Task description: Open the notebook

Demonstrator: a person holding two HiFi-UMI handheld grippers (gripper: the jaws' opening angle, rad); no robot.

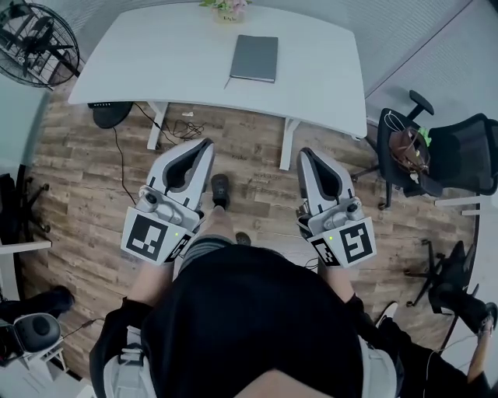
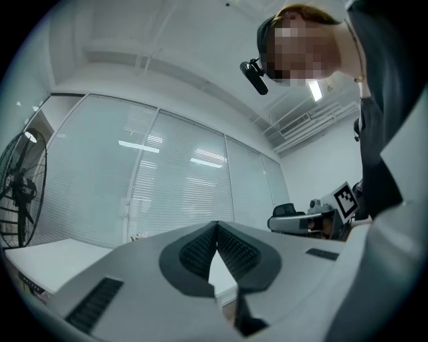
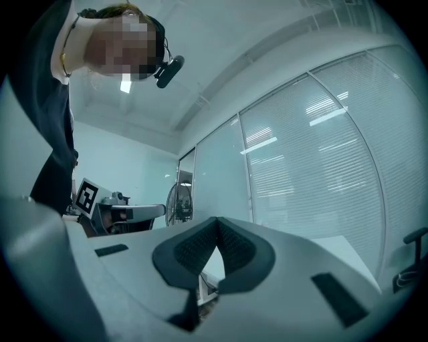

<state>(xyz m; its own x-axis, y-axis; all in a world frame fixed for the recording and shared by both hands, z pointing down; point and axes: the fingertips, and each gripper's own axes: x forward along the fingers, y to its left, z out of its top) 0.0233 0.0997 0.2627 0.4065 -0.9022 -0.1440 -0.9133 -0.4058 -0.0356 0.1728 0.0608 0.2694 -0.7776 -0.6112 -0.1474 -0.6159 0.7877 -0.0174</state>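
Observation:
A grey notebook [image 1: 254, 58] lies closed near the far middle of the white desk [image 1: 156, 62], seen only in the head view. Both grippers hang over the wooden floor, well short of the desk. My left gripper [image 1: 207, 143] is shut with nothing in it; in its own view the left gripper [image 2: 217, 226] has its ribbed pads meeting at the tips. My right gripper [image 1: 304, 152] is likewise shut and empty, and the right gripper [image 3: 217, 220] shows its tips together in its own view. Each gripper view catches the other gripper's marker cube at its edge.
A small flower pot [image 1: 229, 8] stands at the desk's far edge. A floor fan [image 1: 35, 43] is at the far left. A black office chair [image 1: 451, 155] with a bag on it stands to the right. Cables [image 1: 167, 124] trail under the desk. Glass walls with blinds surround the room.

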